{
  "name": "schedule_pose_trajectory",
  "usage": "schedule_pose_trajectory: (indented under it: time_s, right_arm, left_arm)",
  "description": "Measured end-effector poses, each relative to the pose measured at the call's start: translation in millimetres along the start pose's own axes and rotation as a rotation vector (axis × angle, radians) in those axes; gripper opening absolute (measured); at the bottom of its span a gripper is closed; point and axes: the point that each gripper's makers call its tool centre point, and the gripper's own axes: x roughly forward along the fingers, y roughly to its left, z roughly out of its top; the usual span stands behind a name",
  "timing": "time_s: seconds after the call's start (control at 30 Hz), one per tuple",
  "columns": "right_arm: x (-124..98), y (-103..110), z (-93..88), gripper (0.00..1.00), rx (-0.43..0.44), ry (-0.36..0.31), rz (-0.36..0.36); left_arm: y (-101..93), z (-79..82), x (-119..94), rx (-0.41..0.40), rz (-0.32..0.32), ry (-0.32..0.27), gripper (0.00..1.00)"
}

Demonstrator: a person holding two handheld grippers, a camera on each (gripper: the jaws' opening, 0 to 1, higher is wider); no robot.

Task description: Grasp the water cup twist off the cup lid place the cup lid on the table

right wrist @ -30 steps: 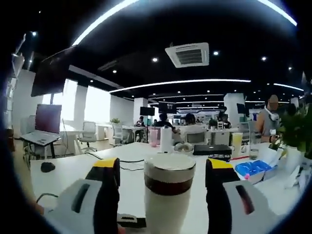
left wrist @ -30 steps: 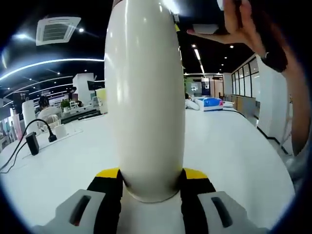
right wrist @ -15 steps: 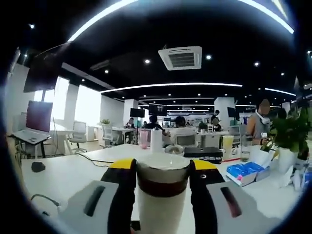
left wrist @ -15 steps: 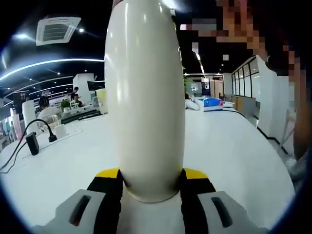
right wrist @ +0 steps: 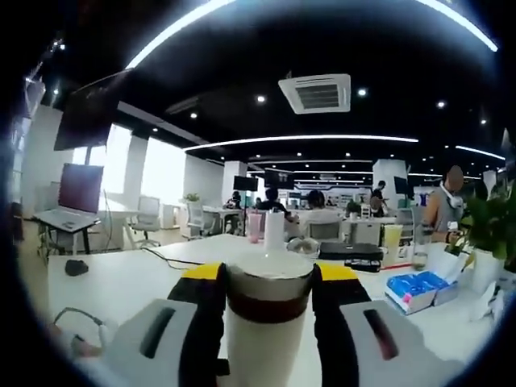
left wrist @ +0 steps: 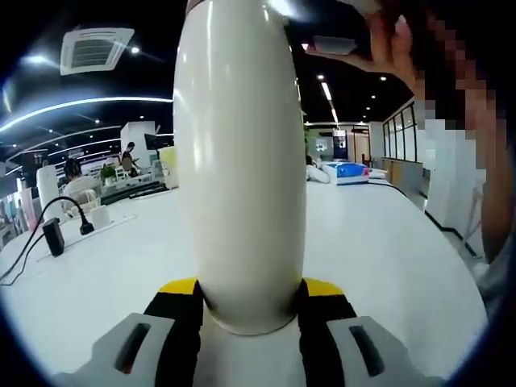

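Open-plan office space with dark ceiling, strip lights and a square ceiling vent surrounds a wide white table [left wrist: 387, 242].

From the left gripper view, the left gripper [left wrist: 250, 302] stands low at the near edge, its yellow-tipped black fingers [left wrist: 181, 310] pressed against both sides of a tall, smooth cream-white water cup [left wrist: 240, 161]. The cup rises upright from between the fingers, and its body blocks the middle of the view. A person's hand [left wrist: 403, 48] shows at upper right, near the cup's top. On the table at far left lie a black cable and a small black adapter [left wrist: 53, 236].

From the right gripper view, the right gripper [right wrist: 268, 310] has its yellow-tipped fingers [right wrist: 201, 314] closed around the top of the same cup, clamping the pale cup lid [right wrist: 269, 274] with its dark brown band from both sides. Behind it the table carries a black box [right wrist: 351, 251], a blue packet [right wrist: 419, 290] and a green potted plant [right wrist: 488, 230] at right, with a laptop [right wrist: 68, 197] on a desk at left. People sit and stand among desks in the distance.
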Motion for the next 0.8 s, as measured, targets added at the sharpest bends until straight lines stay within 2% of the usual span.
schedule_pose_trajectory:
  time_s: [0.2, 0.67, 0.8]
  right_arm:
    - [0.1, 1.4, -0.4, 0.44, 0.033, -0.022, 0.072]
    - [1.0, 3.6, -1.7, 0.44, 0.021, -0.020, 0.206]
    - [1.9, 7.4, -1.5, 0.44, 0.015, -0.011, 0.297]
  left_arm:
    - [1.2, -0.2, 0.3, 0.000, 0.000, -0.002, 0.48]
    - [2.6, -1.5, 1.0, 0.001, 0.005, -0.001, 0.48]
    - [2.5, -1.9, 1.4, 0.001, 0.007, -0.001, 0.48]
